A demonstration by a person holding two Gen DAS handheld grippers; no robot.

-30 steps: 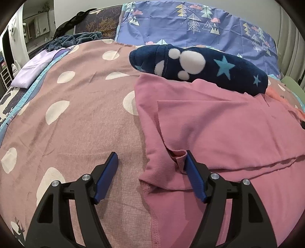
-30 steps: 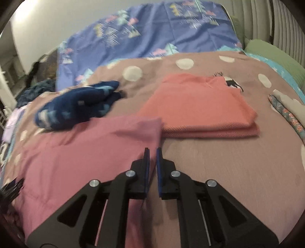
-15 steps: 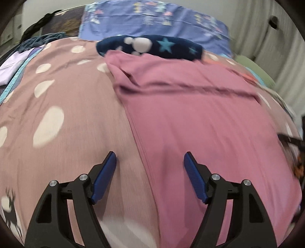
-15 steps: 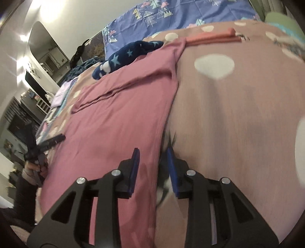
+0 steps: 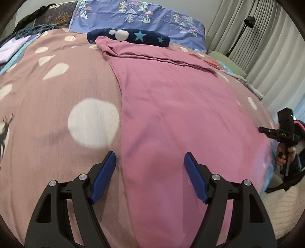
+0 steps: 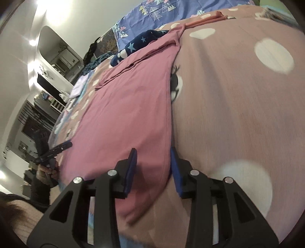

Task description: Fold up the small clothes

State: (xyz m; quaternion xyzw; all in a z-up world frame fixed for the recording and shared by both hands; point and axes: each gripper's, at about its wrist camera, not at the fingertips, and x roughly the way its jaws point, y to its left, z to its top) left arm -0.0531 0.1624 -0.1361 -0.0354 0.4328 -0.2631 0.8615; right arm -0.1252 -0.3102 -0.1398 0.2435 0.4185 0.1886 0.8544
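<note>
Swinging back to the near hem of the pink garment (image 5: 181, 106), spread flat on the dotted bedspread (image 5: 57, 89): left gripper (image 5: 149, 171) gapes empty, right gripper (image 6: 152, 167) is opening astride its edge, ready for the next fold.

Plain pink garment (image 5: 181, 99) on dusty-rose bedspread (image 5: 57, 91) with white dots; navy fleece (image 5: 133, 36) with teal stars at upper centre; lavender-blue pillow (image 5: 137, 17), tree print.

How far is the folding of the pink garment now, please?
Done: the pink garment lies flat, its far end folded over. In hand: the left gripper and right gripper, jaws opening, straddle its near corners without pinching. Left: the remaining folds. A folded orange garment lies beyond.
</note>
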